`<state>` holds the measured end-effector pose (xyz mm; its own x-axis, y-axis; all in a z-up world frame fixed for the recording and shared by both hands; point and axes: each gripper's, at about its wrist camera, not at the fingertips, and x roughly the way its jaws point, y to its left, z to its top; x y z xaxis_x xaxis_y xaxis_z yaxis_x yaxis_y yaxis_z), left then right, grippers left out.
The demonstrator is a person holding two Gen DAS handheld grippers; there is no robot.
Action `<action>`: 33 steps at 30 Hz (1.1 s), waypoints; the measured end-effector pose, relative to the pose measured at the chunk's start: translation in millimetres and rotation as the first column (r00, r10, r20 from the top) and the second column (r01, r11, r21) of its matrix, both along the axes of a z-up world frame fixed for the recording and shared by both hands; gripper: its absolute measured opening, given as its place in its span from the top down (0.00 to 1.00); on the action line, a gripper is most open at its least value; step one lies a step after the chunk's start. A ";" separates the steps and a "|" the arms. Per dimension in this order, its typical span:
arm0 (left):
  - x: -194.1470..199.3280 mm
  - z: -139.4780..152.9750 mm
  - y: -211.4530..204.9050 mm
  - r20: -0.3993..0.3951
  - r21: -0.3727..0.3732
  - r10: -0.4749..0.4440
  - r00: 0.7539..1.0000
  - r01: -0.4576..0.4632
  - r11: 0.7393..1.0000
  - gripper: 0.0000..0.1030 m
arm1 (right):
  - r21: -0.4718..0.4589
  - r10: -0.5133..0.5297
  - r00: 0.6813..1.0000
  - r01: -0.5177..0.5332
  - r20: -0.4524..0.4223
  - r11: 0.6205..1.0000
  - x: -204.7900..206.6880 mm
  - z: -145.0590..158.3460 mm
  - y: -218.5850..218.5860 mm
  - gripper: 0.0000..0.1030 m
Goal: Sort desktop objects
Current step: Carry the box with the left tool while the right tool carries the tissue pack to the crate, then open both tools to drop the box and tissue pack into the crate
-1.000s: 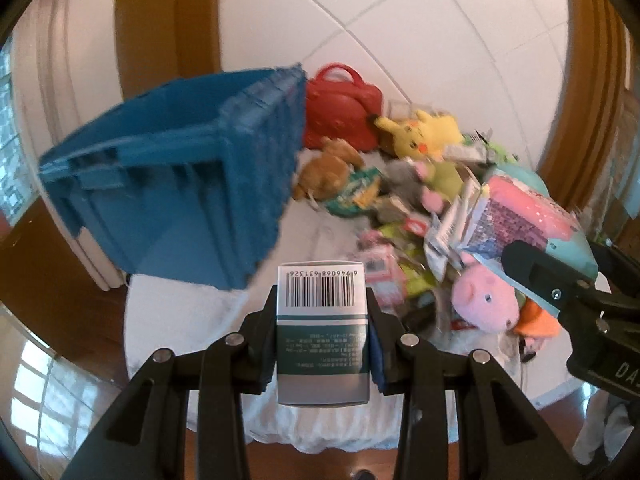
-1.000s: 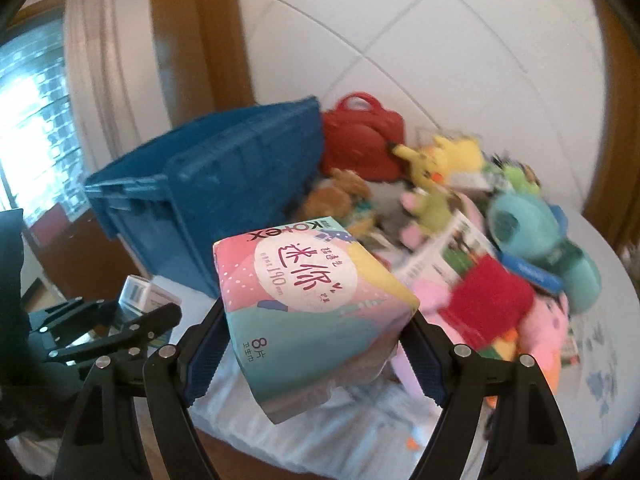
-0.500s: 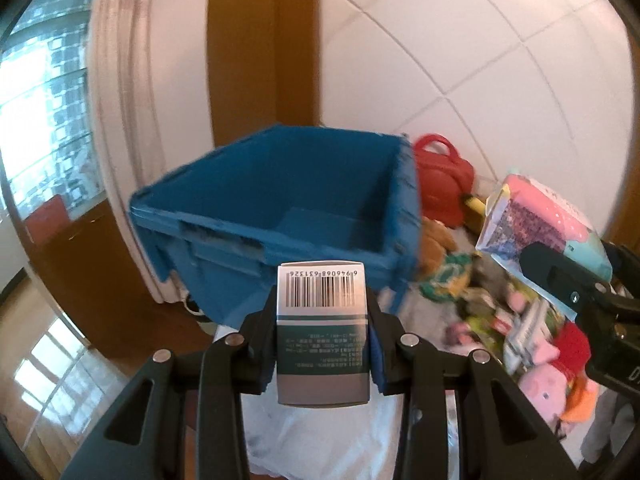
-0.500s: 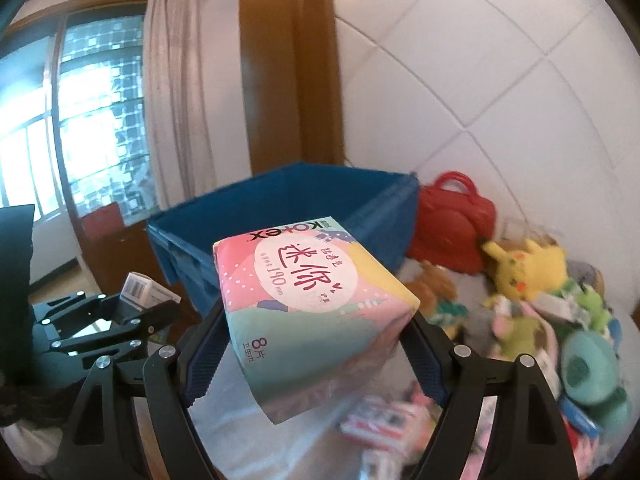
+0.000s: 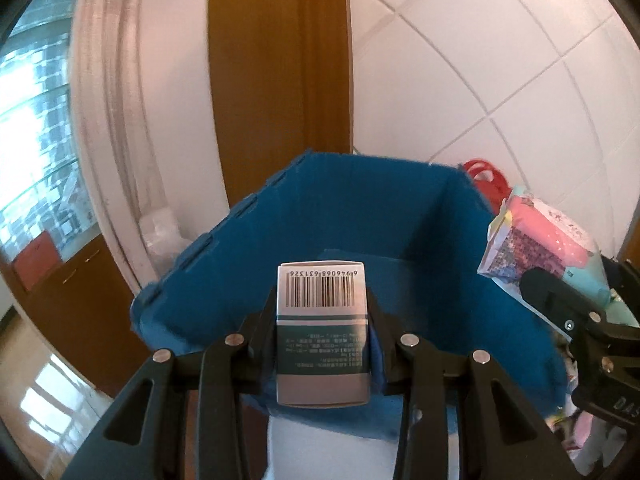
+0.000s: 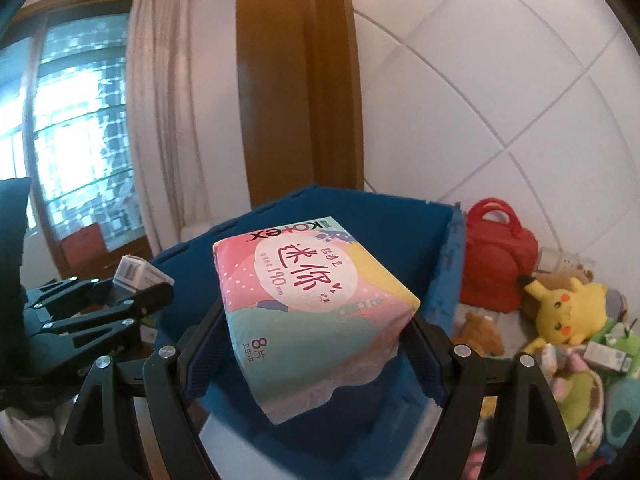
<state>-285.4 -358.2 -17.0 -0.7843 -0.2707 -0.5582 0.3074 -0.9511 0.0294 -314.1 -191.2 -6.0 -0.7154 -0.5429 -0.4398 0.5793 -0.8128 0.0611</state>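
Two grippers, each holding a package, seemingly above blue crate point(image 5: 420, 216)

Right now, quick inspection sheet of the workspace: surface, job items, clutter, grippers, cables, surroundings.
Surface: table under a white cloth, mostly covered.
Job's things: small barcoded box and pastel pad pack, both held in front of the open blue crate; what shows of its inside looks empty.
Clutter: red handbag, yellow plush, brown plush and more toys and packets piled right of the crate.
Grippers: left gripper shut on the box; right gripper shut on the pack.
Cables: nothing seen.
Surroundings: white tiled wall, wooden pillar, curtain, window.
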 end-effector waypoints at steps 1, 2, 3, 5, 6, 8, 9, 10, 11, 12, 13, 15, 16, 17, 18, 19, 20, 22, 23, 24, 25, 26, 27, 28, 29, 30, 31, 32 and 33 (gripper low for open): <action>-7.3 -2.3 -6.2 0.009 0.004 -0.007 1.000 0.007 1.000 0.65 | 0.008 -0.009 1.000 0.009 0.006 1.000 -6.2 -2.5 -7.3 0.21; -14.5 -5.0 -11.5 0.018 0.008 -0.014 1.000 0.014 1.000 0.65 | 0.015 -0.019 1.000 0.018 0.016 1.000 -12.1 -6.0 -14.0 0.21; -21.2 -8.0 -15.5 0.028 0.011 -0.021 0.999 0.021 1.000 0.65 | 0.023 -0.028 0.999 0.027 0.027 0.999 -17.9 -10.1 -20.5 0.21; -34.0 -14.2 -22.4 0.049 0.015 -0.035 0.998 0.034 0.999 0.65 | 0.032 -0.052 0.998 0.050 0.047 0.998 -27.7 -17.4 -27.1 0.21; -40.1 -17.0 -25.5 0.059 0.019 -0.042 0.997 0.041 0.999 0.65 | 0.035 -0.066 0.996 0.064 0.059 0.997 -32.4 -21.0 -28.6 0.21; -50.6 -22.3 -30.2 0.077 0.027 -0.054 0.996 0.052 0.998 0.65 | 0.046 -0.094 0.993 0.090 0.076 0.995 -41.3 -26.4 -29.8 0.21; -55.2 -25.2 -32.4 0.087 0.032 -0.059 0.994 0.057 0.998 0.65 | 0.048 -0.105 0.991 0.101 0.079 0.994 -44.4 -27.3 -29.3 0.21; -58.6 -27.7 -33.4 0.094 0.038 -0.064 0.993 0.061 0.997 0.64 | 0.052 -0.114 0.990 0.110 0.079 0.993 -46.4 -27.4 -29.1 0.21; -60.3 -29.6 -33.5 0.100 0.040 -0.067 0.993 0.063 0.997 0.60 | 0.055 -0.122 0.989 0.118 0.078 0.991 -48.0 -26.9 -29.0 0.21; -61.7 -31.5 -33.7 0.105 0.041 -0.069 0.992 0.065 0.997 0.44 | 0.059 -0.130 0.988 0.126 0.077 0.990 -49.6 -26.5 -29.0 0.21; -63.1 -33.3 -33.9 0.110 0.042 -0.071 0.991 0.067 0.997 0.33 | 0.061 -0.136 0.988 0.132 0.076 0.989 -50.9 -26.4 -28.9 0.21; -63.3 -35.7 -33.2 0.108 0.037 -0.075 0.991 0.071 0.997 0.12 | 0.066 -0.145 0.987 0.141 0.075 0.988 -53.3 -26.3 -28.6 0.21; -62.7 -37.2 -33.4 0.106 0.036 -0.078 0.991 0.075 0.997 0.12 | 0.068 -0.148 0.986 0.143 0.075 0.987 -54.2 -26.7 -29.0 0.21; -62.7 -38.6 -33.2 0.109 0.036 -0.081 0.991 0.078 0.996 0.12 | 0.070 -0.151 0.986 0.145 0.076 0.987 -54.9 -26.9 -30.3 0.20; -63.1 -40.0 -32.9 0.113 0.036 -0.084 0.990 0.080 0.996 0.12 | 0.071 -0.153 0.985 0.148 0.077 0.986 -55.3 -27.3 -31.1 0.18; -63.2 -40.8 -33.4 0.117 0.035 -0.085 0.990 0.081 0.996 0.12 | 0.072 -0.156 0.984 0.151 0.079 0.986 -55.5 -27.8 -31.5 0.17; -63.1 -41.3 -34.3 0.121 0.034 -0.084 0.989 0.081 0.996 0.12 | 0.074 -0.159 0.984 0.153 0.081 0.985 -56.0 -28.6 -32.0 0.14; -62.6 -43.4 -35.2 0.124 0.039 -0.089 0.988 0.085 0.996 0.12 | 0.079 -0.166 0.983 0.159 0.084 0.984 -57.1 -30.3 -32.9 0.09; -63.0 -44.2 -35.8 0.125 0.042 -0.091 0.988 0.086 0.995 0.12 | 0.081 -0.168 0.982 0.161 0.084 0.984 -56.7 -30.6 -33.6 0.08; -62.3 -44.6 -36.0 0.124 0.044 -0.093 0.988 0.088 0.995 0.12 | 0.083 -0.171 0.982 0.164 0.084 0.983 -56.6 -30.6 -34.1 0.07; -61.1 -44.9 -36.0 0.124 0.045 -0.095 0.988 0.090 0.995 0.12 | 0.086 -0.174 0.981 0.167 0.084 0.982 -56.9 -30.7 -34.4 0.06; -61.2 -44.7 -36.3 0.124 0.046 -0.097 0.988 0.092 0.995 0.12 | 0.088 -0.181 0.980 0.174 0.082 0.981 -56.5 -30.5 -34.6 0.01; -60.6 -44.6 -36.0 0.123 0.046 -0.100 0.987 0.095 0.994 0.12 | 0.089 -0.188 0.979 0.181 0.079 0.979 -55.7 -30.0 -34.5 0.00; -59.2 -44.6 -35.6 0.122 0.045 -0.102 0.987 0.097 0.994 0.12 | 0.089 -0.193 0.978 0.186 0.077 0.978 -54.9 -29.9 -34.4 0.00; -57.8 -44.4 -35.6 0.120 0.046 -0.103 0.987 0.098 0.994 0.12 | 0.089 -0.198 0.977 0.191 0.075 0.978 -54.0 -29.5 -33.9 0.00; -55.9 -44.0 -35.8 0.116 0.049 -0.104 0.988 0.099 0.994 0.12 | 0.089 -0.203 0.977 0.196 0.072 0.977 -53.0 -28.9 -33.5 0.00; -54.2 -43.4 -36.2 0.113 0.052 -0.104 0.988 0.099 0.994 0.12 | 0.091 -0.208 0.976 0.201 0.069 0.975 -51.8 -28.5 -33.1 0.00; -52.6 -42.6 -36.8 0.111 0.053 -0.103 0.988 0.098 0.994 0.12 | 0.093 -0.213 0.975 0.207 0.065 0.974 -50.6 -28.1 -32.7 0.00; -50.9 -42.2 -36.9 0.108 0.053 -0.102 0.989 0.096 0.994 0.12 | 0.094 -0.218 0.974 0.212 0.062 0.973 -49.2 -27.6 -31.9 0.00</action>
